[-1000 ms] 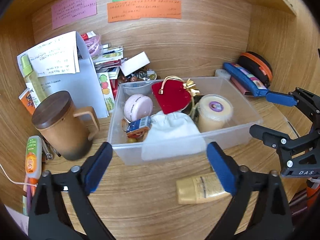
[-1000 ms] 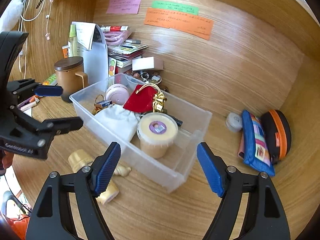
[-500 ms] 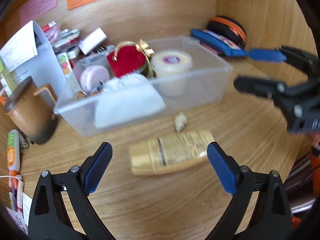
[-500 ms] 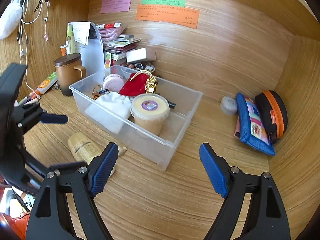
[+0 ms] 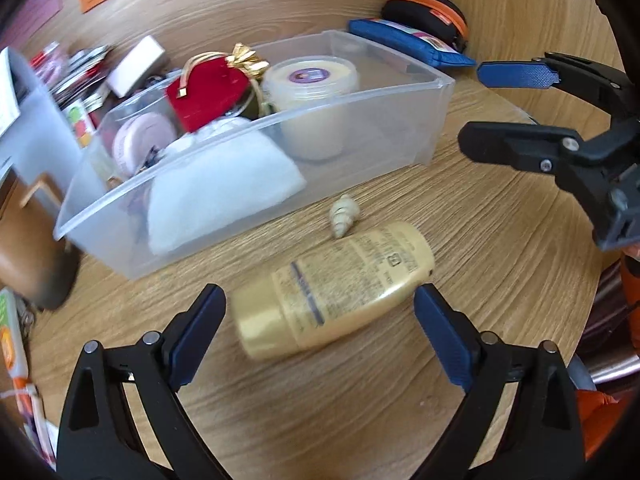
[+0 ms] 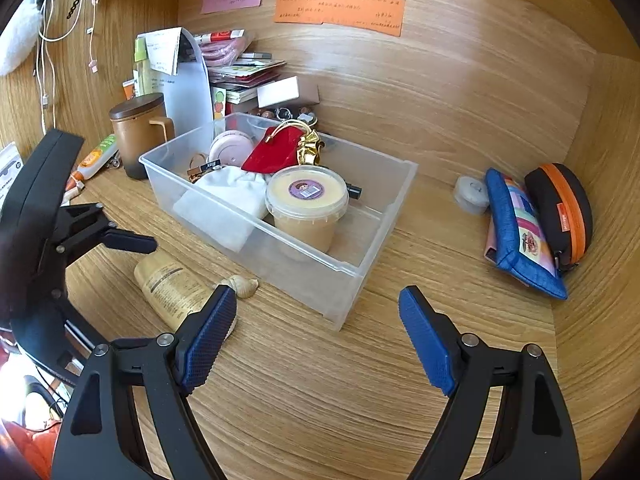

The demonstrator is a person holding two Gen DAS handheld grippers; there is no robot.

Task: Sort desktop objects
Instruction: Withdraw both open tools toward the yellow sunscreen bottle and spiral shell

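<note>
A gold lotion bottle (image 5: 336, 290) lies on its side on the wooden desk, just in front of my open, empty left gripper (image 5: 320, 328); it also shows in the right wrist view (image 6: 176, 288). A small seashell (image 5: 343, 221) lies between the bottle and a clear plastic bin (image 5: 424, 120). The bin (image 6: 348, 276) holds a cream tub (image 6: 306, 194), a red heart pouch (image 6: 278, 152), a white cloth (image 6: 228, 204) and a pink round case (image 6: 230, 148). My right gripper (image 6: 316, 336) is open and empty, in front of the bin's near corner.
A brown lidded mug (image 6: 138, 132), papers and stacked booklets (image 6: 248, 68) stand at the back left. A blue pouch (image 6: 520, 236), an orange-trimmed black case (image 6: 564, 208) and a small grey disc (image 6: 472, 196) lie by the right wall. Tubes and pens (image 6: 94, 158) lie at the left edge.
My left gripper has dropped and moved right toward the gold bottle, which now sits between its fingers' line. My right gripper has pulled back and swung slightly right.
</note>
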